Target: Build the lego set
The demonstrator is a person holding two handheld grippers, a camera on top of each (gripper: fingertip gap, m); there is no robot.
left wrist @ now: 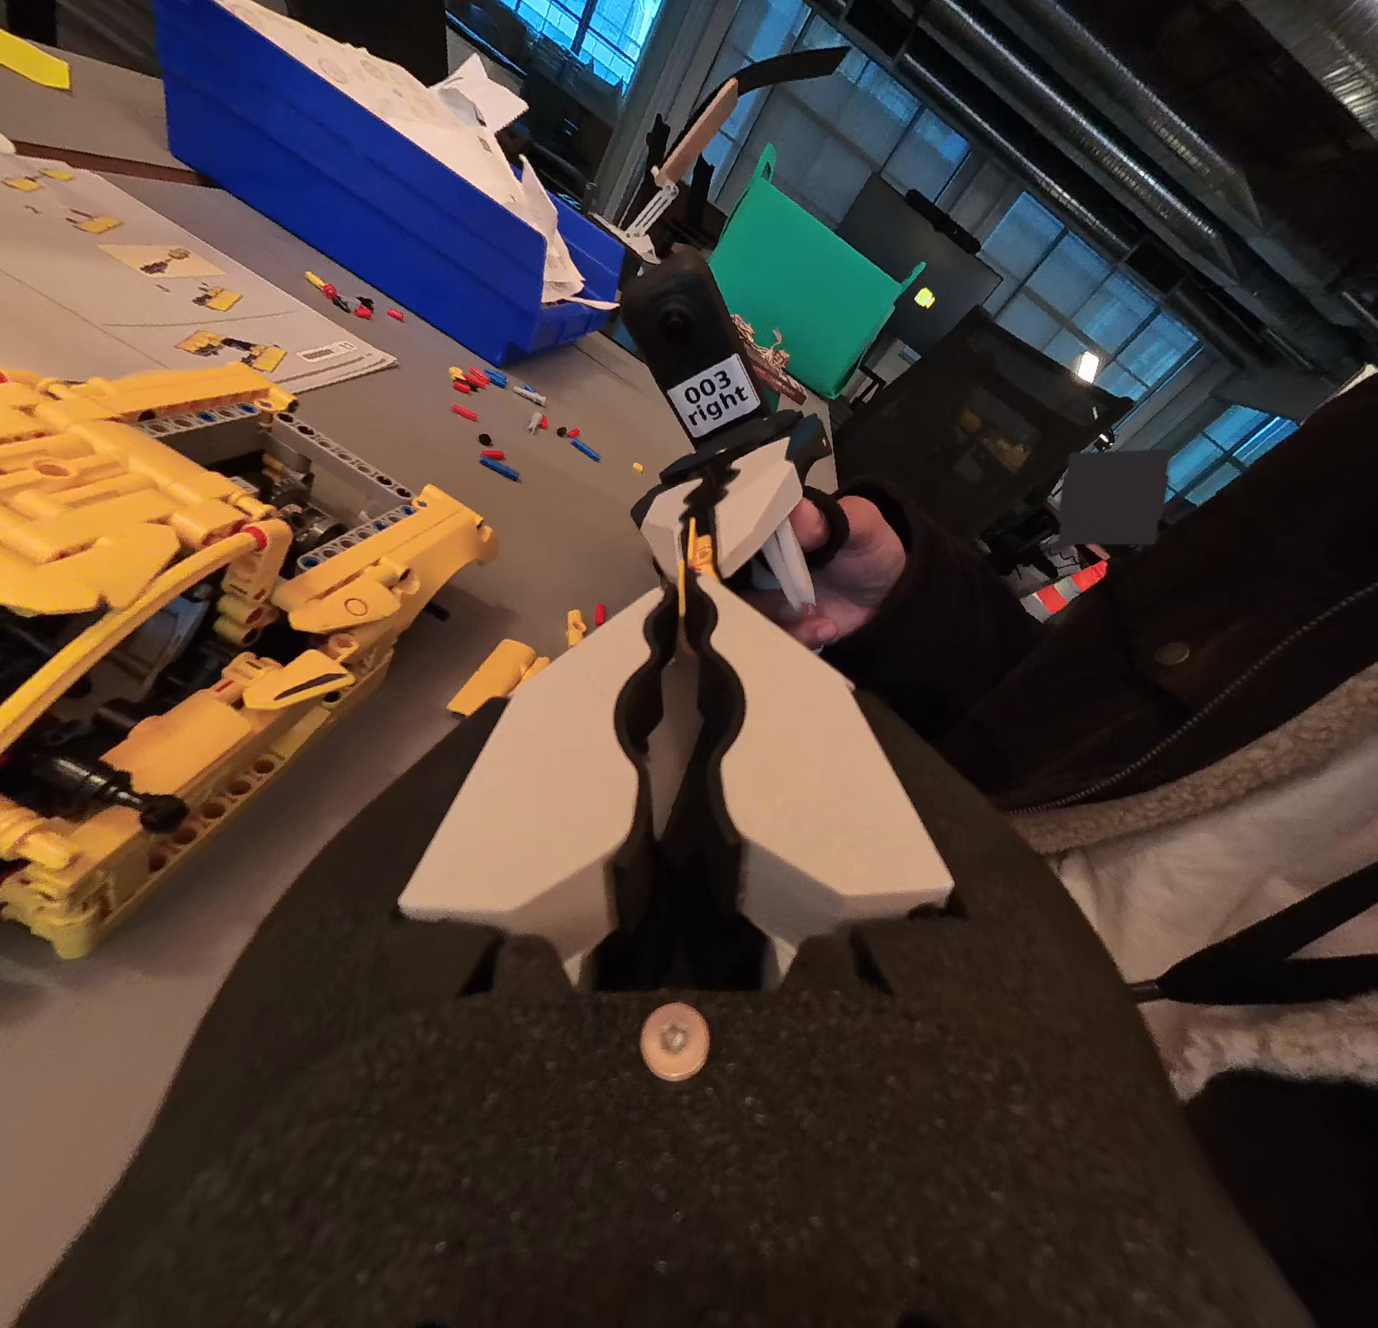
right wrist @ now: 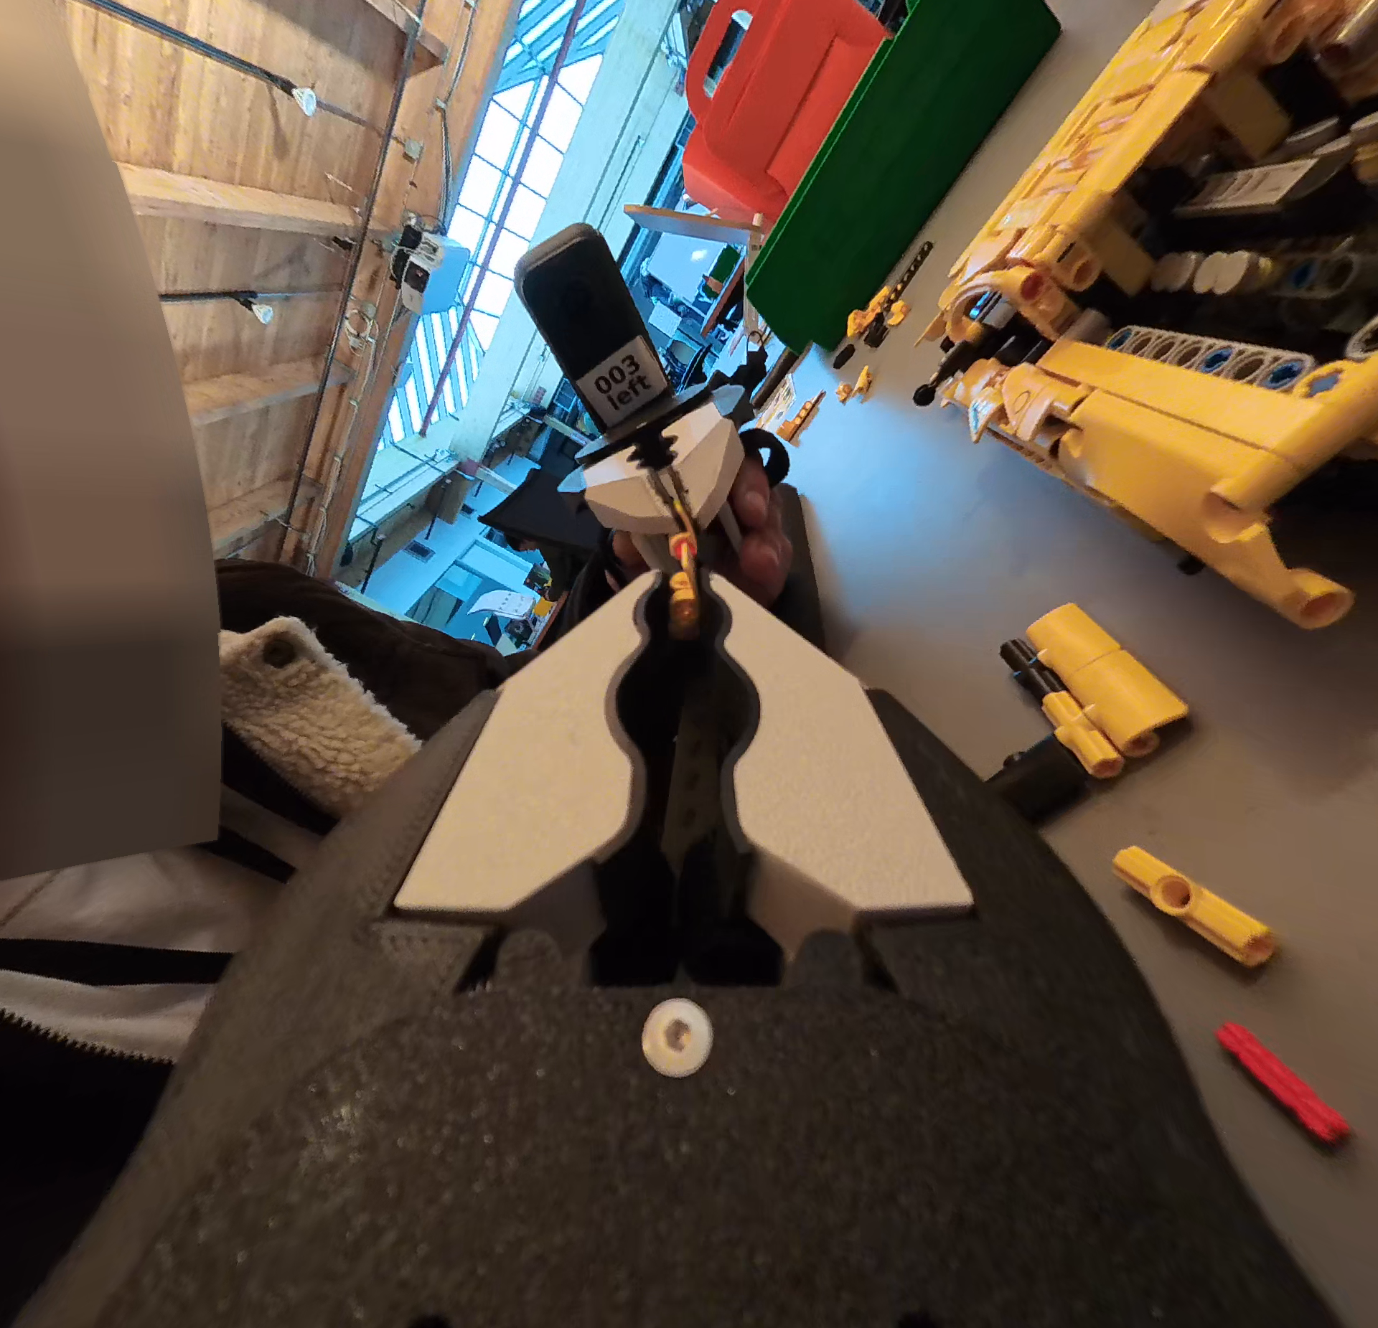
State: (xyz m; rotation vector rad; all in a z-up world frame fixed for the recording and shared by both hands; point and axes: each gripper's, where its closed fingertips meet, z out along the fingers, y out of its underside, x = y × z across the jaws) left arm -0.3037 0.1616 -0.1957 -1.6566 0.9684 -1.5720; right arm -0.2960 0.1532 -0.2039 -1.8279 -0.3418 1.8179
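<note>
Left wrist view: left gripper [left wrist: 682, 606] and right gripper [left wrist: 690, 547] meet tip to tip above the table, each apparently pinching one end of a thin yellow lego piece [left wrist: 681, 584].

Left gripper [left wrist: 682, 606]: pale grey wedge-shaped fingers [left wrist: 552, 770] with wavy black inner pads, on a black grainy body with one pale round screw [left wrist: 674, 1040].
Right gripper [right wrist: 682, 599]: same grey fingers [right wrist: 537, 778], black body, white screw [right wrist: 676, 1035].
Stalks: black camera [left wrist: 682, 323] with a white sticker on each.
Clothing: dark brown zipped jacket [left wrist: 1118, 666] with cream fleece lining [right wrist: 306, 711].
</note>
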